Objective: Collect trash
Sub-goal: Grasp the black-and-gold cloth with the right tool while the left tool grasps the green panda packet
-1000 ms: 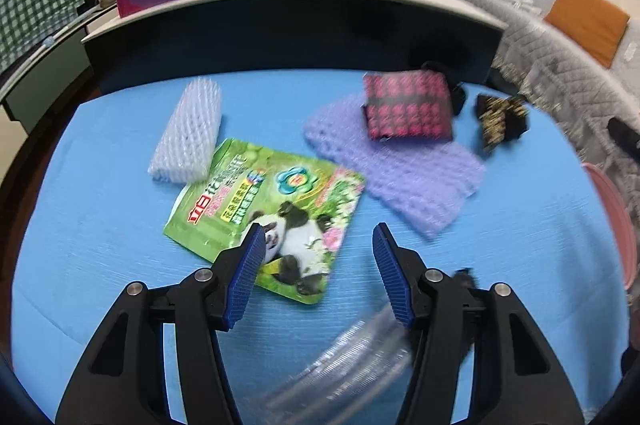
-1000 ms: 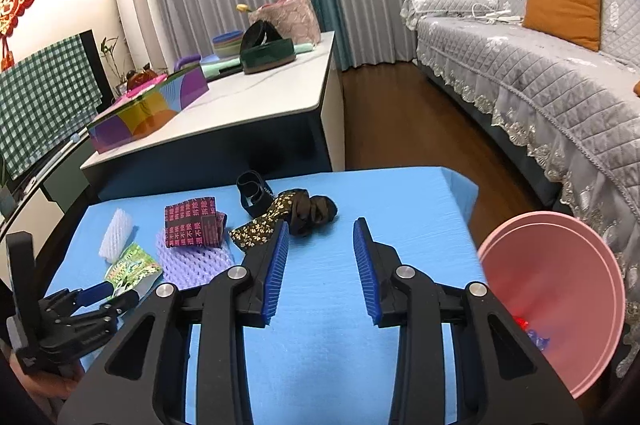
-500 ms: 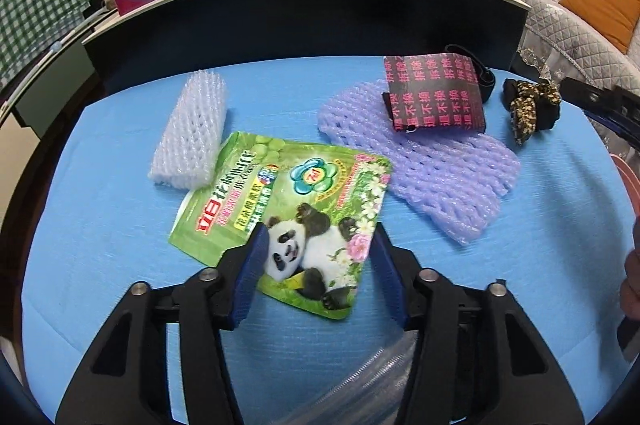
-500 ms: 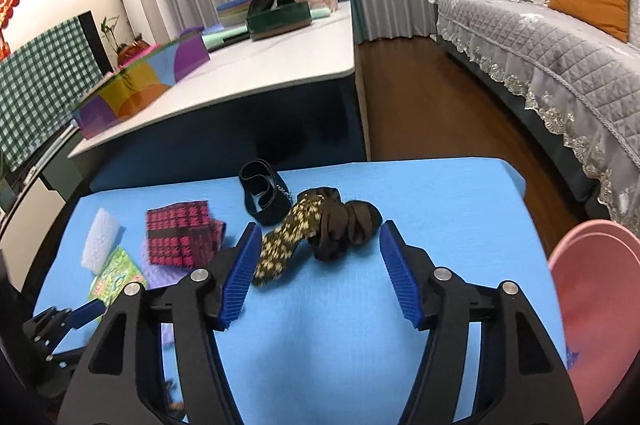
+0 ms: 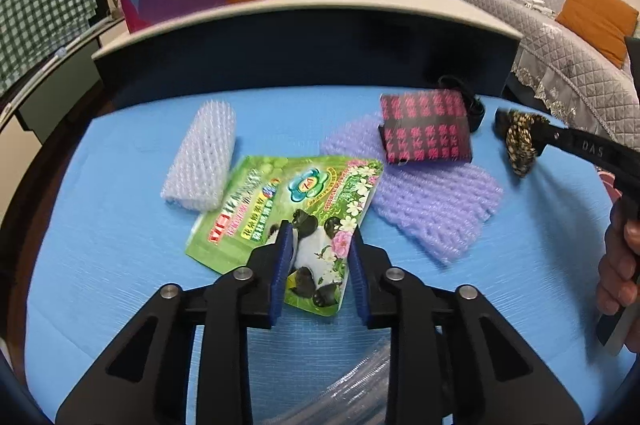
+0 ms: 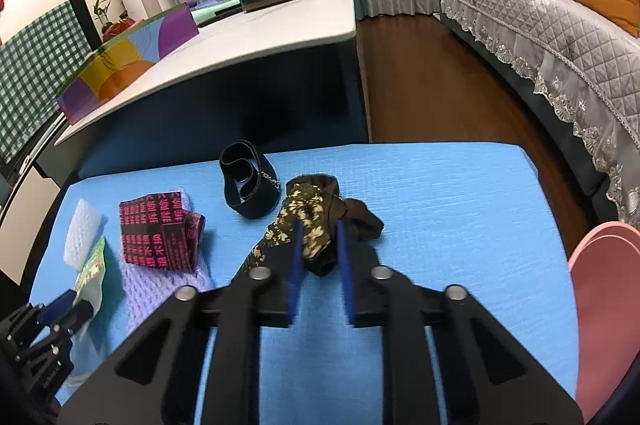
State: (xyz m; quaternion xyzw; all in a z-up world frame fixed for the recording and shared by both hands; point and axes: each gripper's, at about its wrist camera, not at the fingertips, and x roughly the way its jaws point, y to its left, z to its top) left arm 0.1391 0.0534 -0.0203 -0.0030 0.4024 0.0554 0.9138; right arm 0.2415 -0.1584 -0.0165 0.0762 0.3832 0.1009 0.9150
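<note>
A green panda snack packet (image 5: pixel 304 193) lies on the blue table (image 5: pixel 100 245). My left gripper (image 5: pixel 320 261) straddles its near corner. The jaws are closing, and the pads press on the packet. From the right wrist view the packet (image 6: pixel 94 263) buckles upward at the left gripper (image 6: pixel 70 307). My right gripper (image 6: pixel 318 245) is shut on a brown floral cloth (image 6: pixel 308 209). The same cloth (image 5: pixel 520 141) hangs at that gripper's tip in the left wrist view. A person's hand (image 5: pixel 620 265) holds the right gripper.
A white foam net (image 5: pixel 200 157), a purple foam net (image 5: pixel 436 201), a dark red patterned wrapper (image 5: pixel 426 129) and a black strap (image 6: pixel 248 185) lie on the table. A pink bin (image 6: pixel 604 289) stands off the right edge. Clear plastic (image 5: pixel 352 385) lies under my left gripper.
The left jaws narrowed onto the panda packet, which now buckles. The right gripper moved forward and down over the floral cloth, opened wide, then shut on it.
</note>
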